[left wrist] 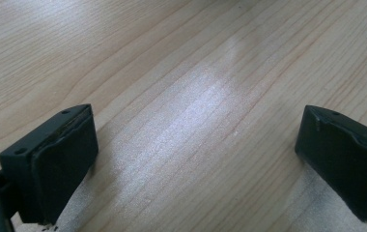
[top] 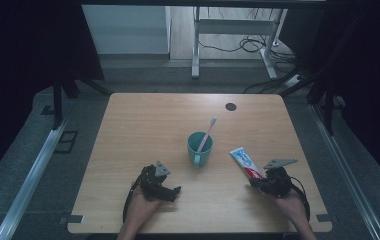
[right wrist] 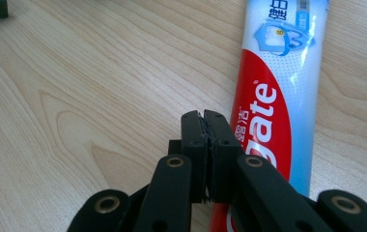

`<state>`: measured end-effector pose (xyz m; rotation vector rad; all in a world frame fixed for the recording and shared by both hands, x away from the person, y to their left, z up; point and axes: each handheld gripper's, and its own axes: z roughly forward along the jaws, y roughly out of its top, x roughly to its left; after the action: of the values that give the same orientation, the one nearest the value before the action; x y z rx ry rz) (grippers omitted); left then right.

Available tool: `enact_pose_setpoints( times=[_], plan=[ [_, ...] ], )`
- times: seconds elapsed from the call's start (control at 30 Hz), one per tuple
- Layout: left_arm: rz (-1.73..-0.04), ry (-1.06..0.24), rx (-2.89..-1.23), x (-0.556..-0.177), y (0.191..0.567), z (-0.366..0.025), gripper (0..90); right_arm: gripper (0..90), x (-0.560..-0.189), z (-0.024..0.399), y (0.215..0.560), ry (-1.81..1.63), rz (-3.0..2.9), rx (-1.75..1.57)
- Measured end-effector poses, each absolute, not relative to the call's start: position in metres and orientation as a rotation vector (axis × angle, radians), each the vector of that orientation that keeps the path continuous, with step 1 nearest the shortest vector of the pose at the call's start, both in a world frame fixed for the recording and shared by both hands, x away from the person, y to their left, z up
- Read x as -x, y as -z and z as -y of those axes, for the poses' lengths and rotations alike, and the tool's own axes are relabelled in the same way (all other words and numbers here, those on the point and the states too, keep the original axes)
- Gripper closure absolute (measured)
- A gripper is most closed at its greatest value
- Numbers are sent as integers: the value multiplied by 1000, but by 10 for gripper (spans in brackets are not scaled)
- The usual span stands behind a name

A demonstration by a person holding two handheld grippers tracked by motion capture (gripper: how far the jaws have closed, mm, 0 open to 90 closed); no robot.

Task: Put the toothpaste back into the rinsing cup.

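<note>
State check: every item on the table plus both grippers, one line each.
toothpaste tube: lying flat on the table, beside the right gripper's jaws, not gripped
toothbrush: standing tilted in the cup, head up
cup: upright, handle toward the person
left gripper: open, nothing between the jaws, low over bare wood
right gripper: shut, jaws pressed together, holding nothing

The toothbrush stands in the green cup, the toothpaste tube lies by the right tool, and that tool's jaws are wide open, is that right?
Not quite. The right tool has its jaws pressed shut with nothing between them, as the right gripper view shows. The toothbrush does stand in the green cup, and the toothpaste tube lies beside that tool.
</note>
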<state>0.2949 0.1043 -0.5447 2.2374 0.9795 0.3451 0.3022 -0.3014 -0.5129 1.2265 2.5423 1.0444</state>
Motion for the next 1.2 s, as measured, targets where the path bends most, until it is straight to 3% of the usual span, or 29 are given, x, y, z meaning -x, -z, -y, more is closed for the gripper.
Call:
enact_pose_setpoints(
  times=[0.4, 0.87, 1.2],
  plan=[
    [-980, -345, -2237, -295, 545, -104, 13, 771, -299, 298, 502, -1029, -2541, -1201],
    [-983, -344, -2234, -295, 545, -104, 14, 464, -306, 310, 485, -932, -2525, -1234],
    [-982, -344, -2236, -295, 545, -104, 14, 374, -319, 307, 489, -808, -2576, -1304]
  ],
)
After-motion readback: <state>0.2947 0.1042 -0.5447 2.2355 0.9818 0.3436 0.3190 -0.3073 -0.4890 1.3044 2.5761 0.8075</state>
